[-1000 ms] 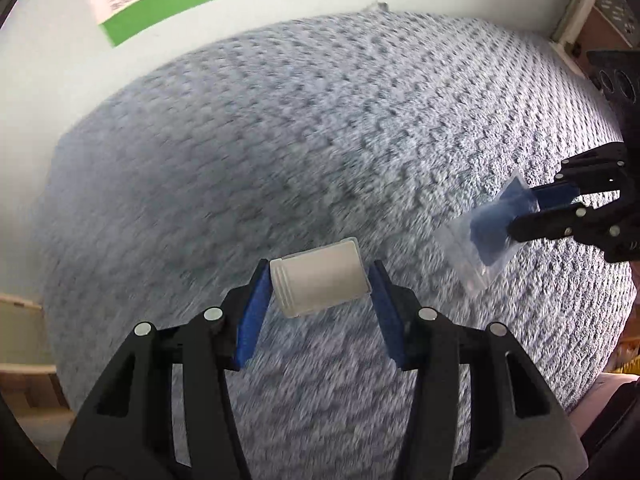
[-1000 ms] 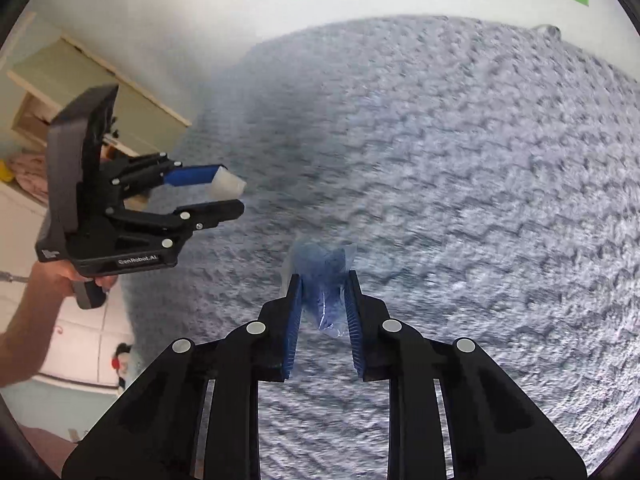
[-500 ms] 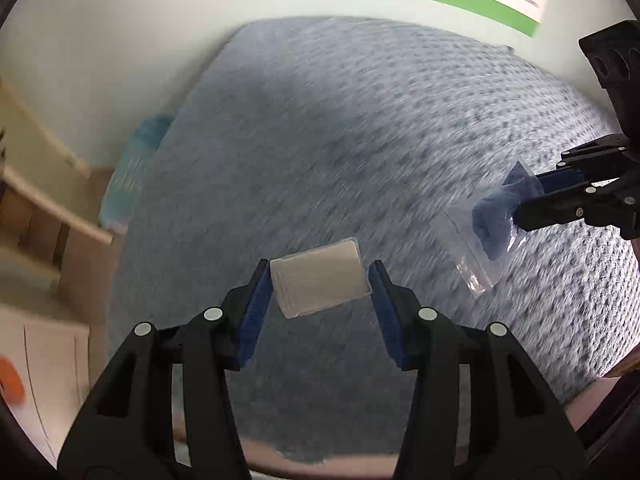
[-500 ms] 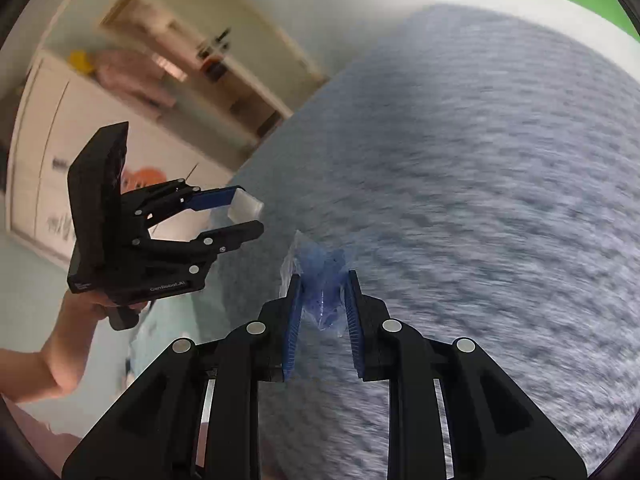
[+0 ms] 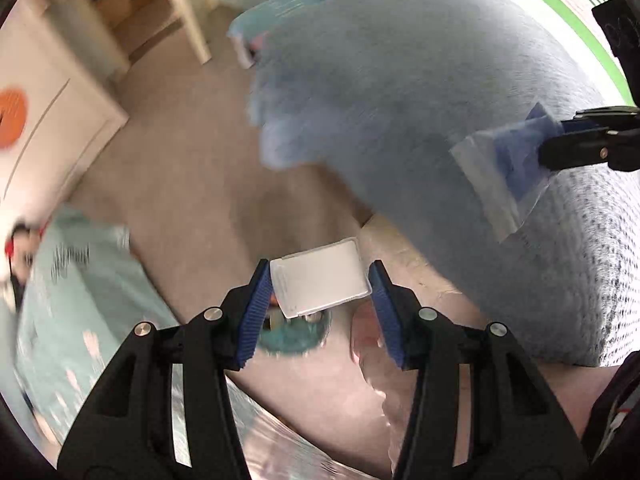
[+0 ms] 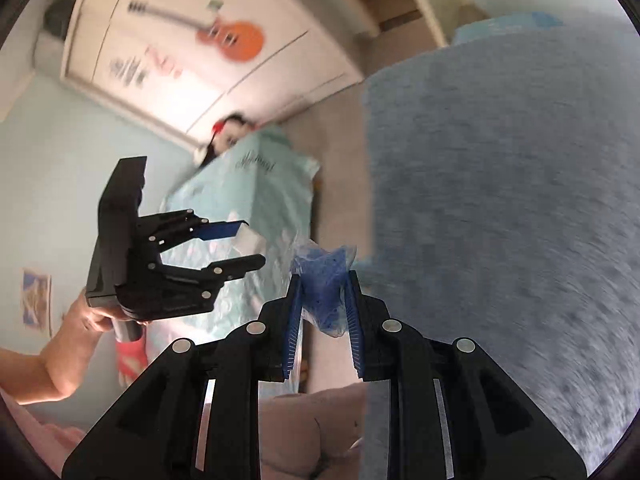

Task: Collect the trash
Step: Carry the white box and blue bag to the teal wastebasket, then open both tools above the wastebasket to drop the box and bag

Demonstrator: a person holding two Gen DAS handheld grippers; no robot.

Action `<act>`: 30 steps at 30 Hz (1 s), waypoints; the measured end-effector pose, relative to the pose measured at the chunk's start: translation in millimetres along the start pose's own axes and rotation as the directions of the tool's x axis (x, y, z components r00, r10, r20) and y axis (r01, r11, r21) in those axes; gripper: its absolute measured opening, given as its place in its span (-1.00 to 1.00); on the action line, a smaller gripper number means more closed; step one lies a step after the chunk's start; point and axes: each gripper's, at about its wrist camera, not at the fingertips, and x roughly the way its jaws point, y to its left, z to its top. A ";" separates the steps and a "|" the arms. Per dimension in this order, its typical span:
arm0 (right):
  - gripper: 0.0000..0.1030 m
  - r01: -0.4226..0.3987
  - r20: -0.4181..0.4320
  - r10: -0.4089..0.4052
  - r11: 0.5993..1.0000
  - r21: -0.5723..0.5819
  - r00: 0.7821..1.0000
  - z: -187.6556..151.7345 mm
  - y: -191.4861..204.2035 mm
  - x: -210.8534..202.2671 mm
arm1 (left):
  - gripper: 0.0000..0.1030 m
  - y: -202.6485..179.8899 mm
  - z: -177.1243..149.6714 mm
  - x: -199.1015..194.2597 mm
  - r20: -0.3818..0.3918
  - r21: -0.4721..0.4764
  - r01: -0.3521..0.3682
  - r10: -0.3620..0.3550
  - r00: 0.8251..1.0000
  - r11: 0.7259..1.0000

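My left gripper point(image 5: 318, 280) is shut on a small white plastic container point(image 5: 320, 276) and holds it in the air over the floor beside the bed. My right gripper point(image 6: 322, 292) is shut on a clear plastic bag with crumpled blue material inside point(image 6: 324, 284). In the left wrist view that bag point(image 5: 508, 168) hangs from the right gripper point(image 5: 560, 142) over the blue-grey bed cover point(image 5: 440, 100). In the right wrist view the left gripper point(image 6: 248, 246) is at the left with the white container point(image 6: 250, 240) between its fingers.
A light teal plastic bag point(image 6: 248, 208) stands on the tan carpet point(image 5: 192, 152) left of the bed; it also shows in the left wrist view point(image 5: 72, 288). A white wardrobe with a guitar picture point(image 6: 236, 40) is behind it. A teal round object point(image 5: 296, 332) lies below the left gripper.
Both grippers have swung left, away from over the bed toward the floor and the teal bag. Each keeps its hold on its item.
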 end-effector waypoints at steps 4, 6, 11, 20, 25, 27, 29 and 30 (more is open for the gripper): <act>-0.56 -0.013 -0.085 0.007 0.998 -0.066 0.996 9.8 31.5 31.3 | -0.09 25.4 -33.5 12.1 -0.040 -0.123 -0.005 0.000 0.999 0.992; -0.56 -0.018 -0.128 0.007 0.996 -0.090 0.992 13.6 43.8 52.4 | -0.09 38.2 -43.5 18.4 -0.054 -0.170 0.000 -0.010 0.998 0.985; -0.56 -0.025 -0.211 -0.006 0.990 -0.142 0.977 25.4 71.8 94.8 | -0.09 63.8 -66.1 30.7 -0.080 -0.254 -0.002 -0.019 0.997 0.967; 0.15 -0.073 -0.308 0.010 0.979 -0.193 0.951 28.1 106.3 151.1 | 0.40 97.3 -95.6 49.8 -0.110 -0.319 -0.049 0.014 0.994 0.946; 0.15 -0.067 -0.327 0.008 0.983 -0.171 0.945 35.7 107.7 160.5 | 0.40 107.5 -110.5 51.1 -0.124 -0.350 -0.054 0.011 0.992 0.935; 0.15 -0.063 -0.321 -0.001 0.980 -0.189 0.947 38.5 109.8 156.2 | 0.40 108.4 -114.0 50.4 -0.122 -0.358 -0.054 0.010 0.992 0.932; 0.15 -0.059 -0.312 -0.002 0.981 -0.186 0.950 41.9 108.7 156.5 | 0.40 108.5 -115.1 50.2 -0.119 -0.363 -0.050 0.007 0.993 0.931; 0.15 -0.059 -0.307 0.000 0.982 -0.182 0.952 43.7 107.4 155.0 | 0.40 108.6 -115.2 50.0 -0.118 -0.362 -0.050 0.007 0.993 0.931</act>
